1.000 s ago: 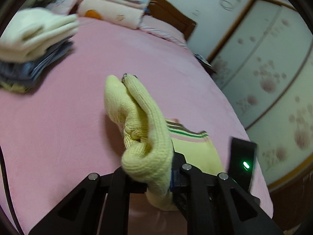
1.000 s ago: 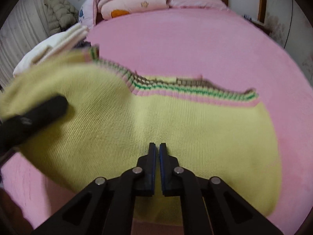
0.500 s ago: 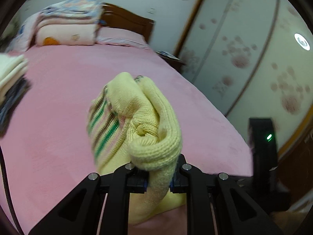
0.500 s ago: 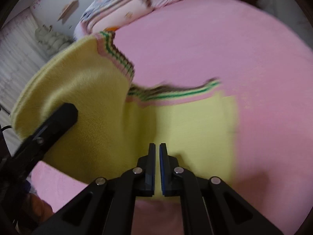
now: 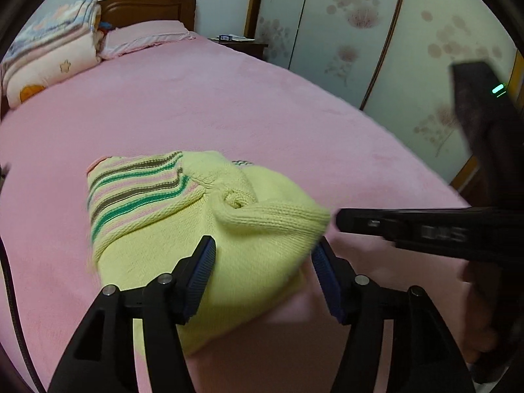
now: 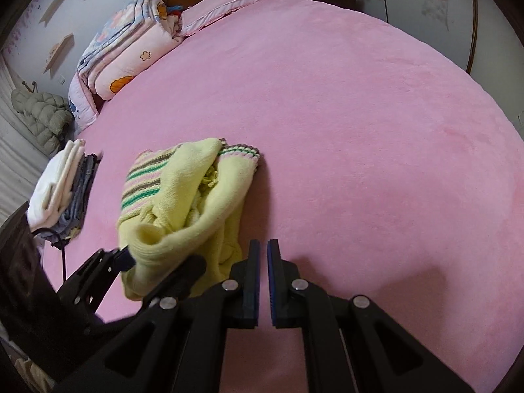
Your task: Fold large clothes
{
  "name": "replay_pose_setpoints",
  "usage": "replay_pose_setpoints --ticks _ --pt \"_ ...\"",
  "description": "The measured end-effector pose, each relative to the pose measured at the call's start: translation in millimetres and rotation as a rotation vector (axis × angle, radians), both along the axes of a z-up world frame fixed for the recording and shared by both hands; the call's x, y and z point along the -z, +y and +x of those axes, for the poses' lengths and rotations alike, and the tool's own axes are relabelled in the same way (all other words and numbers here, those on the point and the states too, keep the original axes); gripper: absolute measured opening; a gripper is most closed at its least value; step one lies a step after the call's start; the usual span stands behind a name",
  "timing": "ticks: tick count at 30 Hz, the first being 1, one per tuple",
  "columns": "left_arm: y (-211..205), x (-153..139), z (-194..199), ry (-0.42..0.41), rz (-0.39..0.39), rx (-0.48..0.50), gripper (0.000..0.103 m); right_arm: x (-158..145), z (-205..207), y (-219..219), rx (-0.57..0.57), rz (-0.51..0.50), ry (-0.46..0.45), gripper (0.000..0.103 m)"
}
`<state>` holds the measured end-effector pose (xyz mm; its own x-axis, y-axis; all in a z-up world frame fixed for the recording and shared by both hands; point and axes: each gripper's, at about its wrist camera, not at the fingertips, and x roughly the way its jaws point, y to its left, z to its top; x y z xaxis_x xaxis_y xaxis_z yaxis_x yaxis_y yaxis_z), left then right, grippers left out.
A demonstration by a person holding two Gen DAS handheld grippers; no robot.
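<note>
My left gripper (image 5: 263, 255) has just been opening its jaws, and they now stand apart on either side of the bunched yellow knit sweater (image 5: 209, 229), whose near end sits between the blue pads (image 5: 199, 271) without being pinched. The sweater lies in a loose folded heap on the pink bedspread (image 5: 229, 111), its green, brown and pink striped band turned toward ten o'clock in the left wrist view. From the right wrist view the same heap (image 6: 196, 196) sits at about ten o'clock from my right gripper (image 6: 263, 281), whose fingers are together with only a thin slit between them and nothing in it; it hovers over bare bedspread (image 6: 360, 131) just beside the sweater's right edge. In the left wrist view the right gripper's black body (image 5: 425, 229) reaches in from three o'clock, its tip close to the sweater's rolled edge. A stack of folded clothes (image 6: 62, 190), white on top, sits at nine o'clock in the right view, well apart from the sweater. A folded quilt (image 6: 131, 46) and pillow (image 6: 222, 3) lie at the headboard, around eleven o'clock.
</note>
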<state>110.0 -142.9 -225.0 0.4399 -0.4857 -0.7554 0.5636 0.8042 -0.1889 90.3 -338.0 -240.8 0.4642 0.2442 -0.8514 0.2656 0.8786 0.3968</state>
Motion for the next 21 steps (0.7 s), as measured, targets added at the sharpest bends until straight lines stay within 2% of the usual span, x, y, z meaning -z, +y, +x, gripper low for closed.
replay_pose_setpoints --ticks 2,5,8,9,12,14,17,20,21 --pt "19 -17 -2 0.019 -0.045 -0.034 0.061 -7 2 -3 0.003 0.02 -0.01 0.006" --pt "48 -37 7 0.023 -0.092 -0.135 0.064 -21 -1 -10 0.018 0.055 -0.05 0.024" --pt "78 -36 18 0.043 -0.092 -0.251 0.065 -32 6 -9 0.024 0.109 -0.074 0.044" --pt "84 -31 23 0.052 -0.066 -0.286 0.065 -34 9 -7 0.013 0.13 -0.075 0.046" --pt "93 -12 35 0.105 0.038 -0.35 0.065 -40 21 11 -0.051 0.156 -0.094 0.046" --pt "100 1 30 0.135 0.034 -0.369 0.065 -41 29 23 -0.088 0.13 -0.096 0.046" --pt "104 7 32 0.165 0.011 -0.39 0.065 -26 45 43 -0.148 0.061 -0.033 0.046" --pt "104 10 34 0.169 -0.002 -0.384 0.065 -9 44 46 -0.138 0.032 0.01 0.015" --pt "103 11 33 0.171 -0.004 -0.374 0.065 -4 38 38 -0.088 0.073 0.007 0.014"
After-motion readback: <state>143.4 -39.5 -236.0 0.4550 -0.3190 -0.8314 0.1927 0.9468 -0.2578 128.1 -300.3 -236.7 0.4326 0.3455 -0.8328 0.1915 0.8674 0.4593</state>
